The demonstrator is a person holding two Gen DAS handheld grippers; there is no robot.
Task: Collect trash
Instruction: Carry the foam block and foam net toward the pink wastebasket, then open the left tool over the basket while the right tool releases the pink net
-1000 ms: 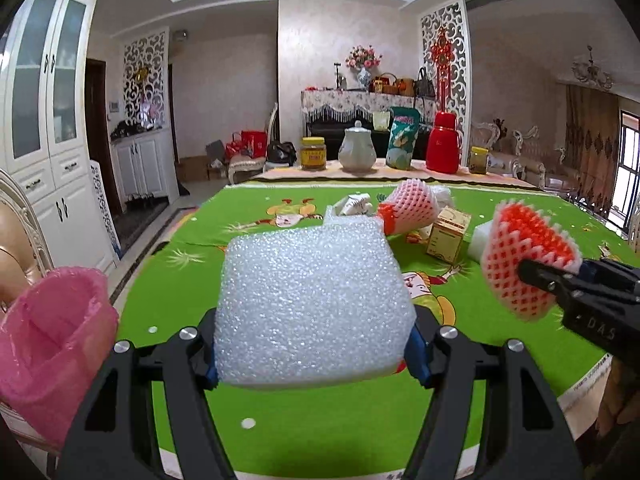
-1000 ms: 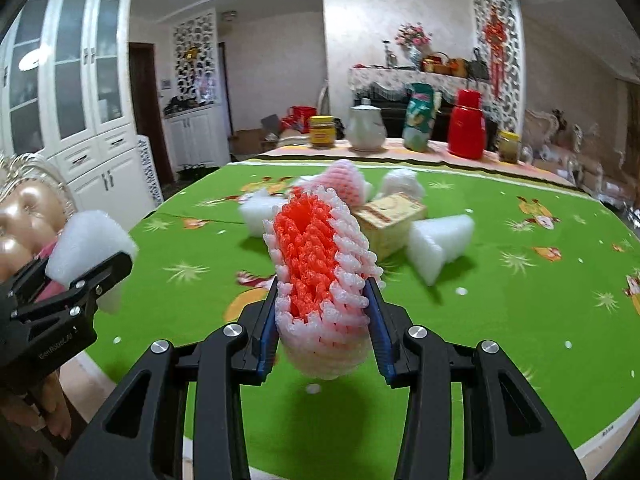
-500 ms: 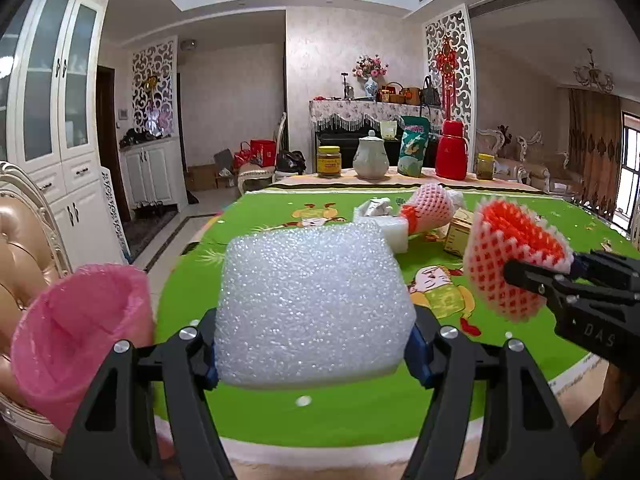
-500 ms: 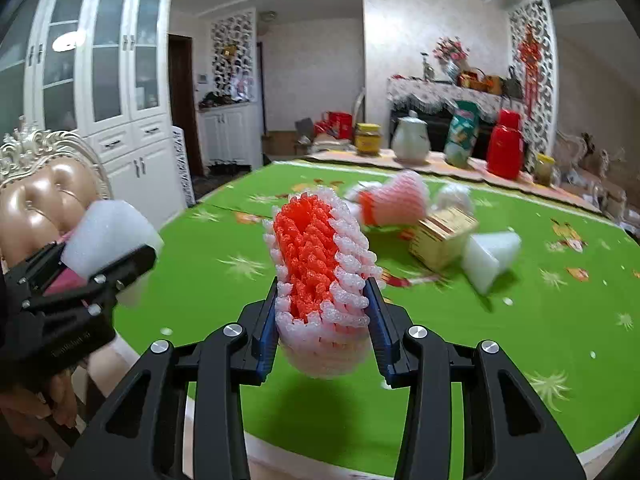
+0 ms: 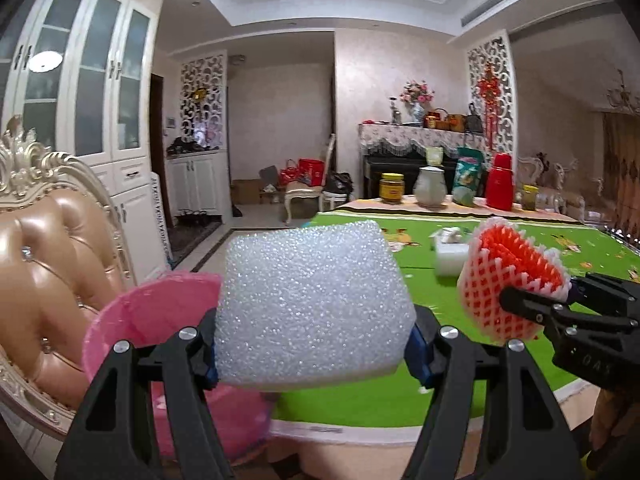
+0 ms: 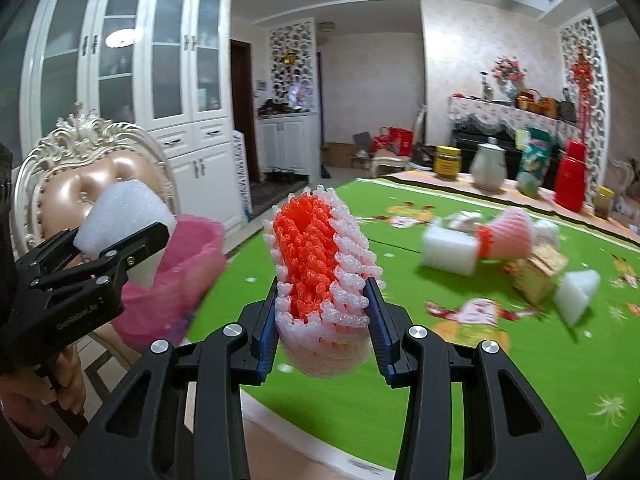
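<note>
The white foam block (image 5: pixel 312 304) hides part of the pink bag (image 5: pixel 160 312) behind it. The left gripper (image 5: pixel 314 344) pinches that block near the table edge (image 5: pixel 360 428). The right gripper (image 6: pixel 322 320) squeezes the red foam net (image 6: pixel 320 276). More trash (image 6: pixel 452 250) on the green table is blurry. A chair (image 6: pixel 96 176) stands close behind the bag.
</note>
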